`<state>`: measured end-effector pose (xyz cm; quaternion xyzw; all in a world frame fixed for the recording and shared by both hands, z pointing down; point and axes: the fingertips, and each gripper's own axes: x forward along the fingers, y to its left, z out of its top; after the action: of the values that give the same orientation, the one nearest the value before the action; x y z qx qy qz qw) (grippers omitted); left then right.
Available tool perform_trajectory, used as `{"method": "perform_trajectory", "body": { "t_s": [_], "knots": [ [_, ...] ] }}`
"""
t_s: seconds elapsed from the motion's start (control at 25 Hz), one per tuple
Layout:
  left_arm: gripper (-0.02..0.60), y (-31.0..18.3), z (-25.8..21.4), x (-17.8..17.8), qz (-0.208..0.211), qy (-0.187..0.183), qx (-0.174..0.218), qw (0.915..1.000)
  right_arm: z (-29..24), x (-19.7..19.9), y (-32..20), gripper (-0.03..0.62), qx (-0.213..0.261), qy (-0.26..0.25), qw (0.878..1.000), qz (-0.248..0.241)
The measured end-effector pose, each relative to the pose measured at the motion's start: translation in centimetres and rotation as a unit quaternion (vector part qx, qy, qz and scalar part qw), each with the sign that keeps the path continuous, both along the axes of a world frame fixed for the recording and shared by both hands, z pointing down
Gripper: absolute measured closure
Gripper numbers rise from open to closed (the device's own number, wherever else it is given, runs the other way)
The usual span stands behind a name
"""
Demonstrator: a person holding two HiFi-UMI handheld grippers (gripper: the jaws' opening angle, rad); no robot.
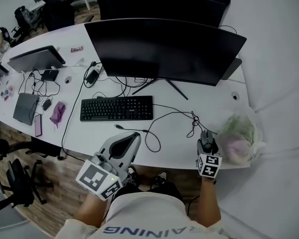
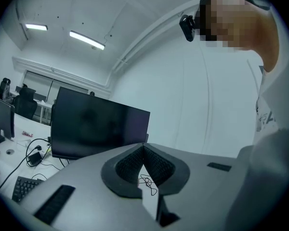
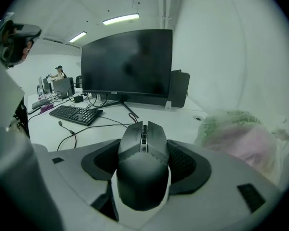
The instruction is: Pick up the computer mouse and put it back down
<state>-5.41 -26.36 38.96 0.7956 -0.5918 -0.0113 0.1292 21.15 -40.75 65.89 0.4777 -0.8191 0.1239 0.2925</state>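
Mouse (image 3: pixel 142 177) clamped between jaws of right gripper (image 3: pixel 144 150), at front edge of surface (image 1: pixel 179 144), beside plastic bag (image 1: pixel 241 133); contact with surface not discernible. Mouse best set flat before jaws are released. Left gripper (image 2: pixel 143 150) jaws closed, empty.

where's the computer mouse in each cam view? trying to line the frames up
Head view: computer mouse lower right, near the desk's front edge, between the right gripper's jaws.
Left gripper view: not in it.
Right gripper view: low centre, filling the gap between the jaws.
Shared landmark: the big dark monitor.
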Motion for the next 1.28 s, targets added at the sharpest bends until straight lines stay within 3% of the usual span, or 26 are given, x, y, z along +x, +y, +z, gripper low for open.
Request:
{"method": "perform_trajectory", "body": {
  "t_s": [0.28, 0.68, 1.08, 1.28],
  "knots": [
    [0.577, -1.3, 1.9, 1.0, -0.004, 0.006, -0.020, 0.9998, 5.7, 0.8, 0.3, 0.287, -0.051, 0.027, 0.998, -0.010],
    [0.577, -2.1, 2.8, 1.1, -0.018, 0.011, -0.029, 0.9994, 9.3, 0.6, 0.8, 0.287, -0.086, 0.033, 0.996, -0.020],
    [0.577, -2.2, 2.6, 1.4, -0.009, 0.012, -0.028, 0.9995, 9.5, 0.6, 1.3, 0.285, -0.088, 0.020, 0.996, -0.013],
    [0.577, -1.8, 2.0, 1.2, -0.002, 0.012, -0.019, 0.9997, 6.7, 0.4, 0.8, 0.276, -0.052, 0.012, 0.998, -0.014]
  ]
}}
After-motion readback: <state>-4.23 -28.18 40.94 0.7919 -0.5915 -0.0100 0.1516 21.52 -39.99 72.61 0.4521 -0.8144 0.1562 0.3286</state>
